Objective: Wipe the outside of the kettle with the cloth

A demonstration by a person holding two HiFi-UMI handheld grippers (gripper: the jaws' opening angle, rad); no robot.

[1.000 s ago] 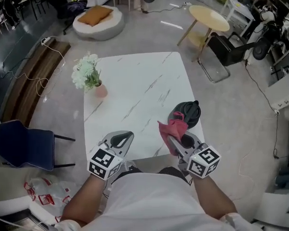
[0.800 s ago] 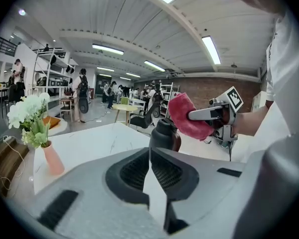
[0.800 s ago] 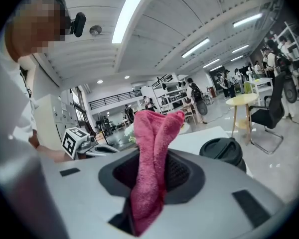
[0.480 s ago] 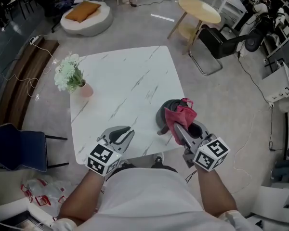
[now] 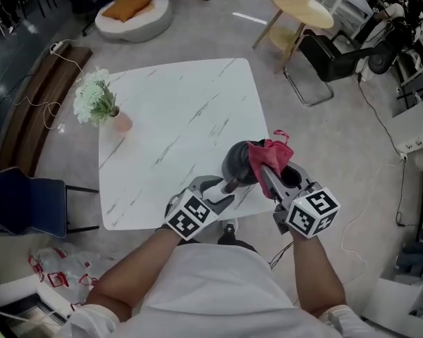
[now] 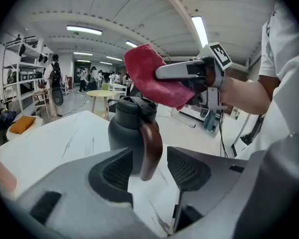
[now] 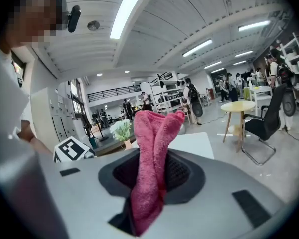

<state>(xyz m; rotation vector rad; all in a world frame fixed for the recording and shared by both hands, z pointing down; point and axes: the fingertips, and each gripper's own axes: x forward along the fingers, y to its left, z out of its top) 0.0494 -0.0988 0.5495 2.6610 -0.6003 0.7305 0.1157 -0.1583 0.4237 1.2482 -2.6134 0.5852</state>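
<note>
Here, low in the left gripper view, the left gripper gapes wide, its jaws having just been opening. The brown curved handle of the dark grey round-bodied kettle stands between the pads, untouched. The right gripper is clamped on the pink terry cloth, soft and floppy. The kettle stands by the lower right edge of the white marble-patterned table. It looks hard, smooth and probably weighty, best steadied by that handle.

Open lab or workshop hall: shelving racks, lockers, strip lights, people standing
</note>
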